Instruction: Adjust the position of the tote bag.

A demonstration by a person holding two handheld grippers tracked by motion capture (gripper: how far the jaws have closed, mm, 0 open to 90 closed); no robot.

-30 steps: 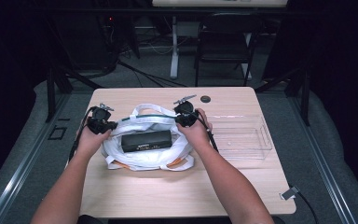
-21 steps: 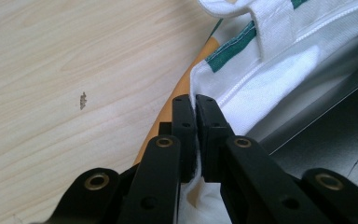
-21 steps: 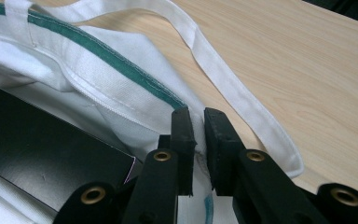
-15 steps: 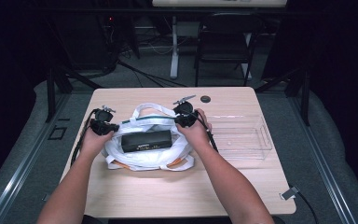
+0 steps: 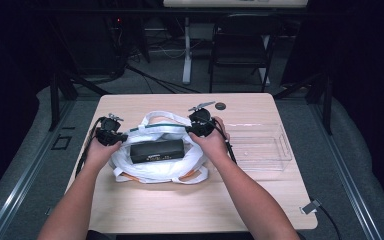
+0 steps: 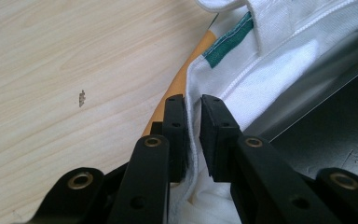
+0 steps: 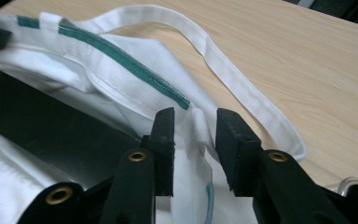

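Both jaw pairs have just been opening, bag rim cloth slack between them: left gripper point(image 6: 193, 135), right gripper point(image 7: 193, 149) released. White bag point(image 5: 155, 167) lies mid-table, black box point(image 5: 157, 150) inside. Risk: rim collapses, covering box.

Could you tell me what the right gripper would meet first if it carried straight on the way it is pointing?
Most likely the white bag's rim, already between the right gripper's just-opening jaws, then the handle strap; depth is uncertain.
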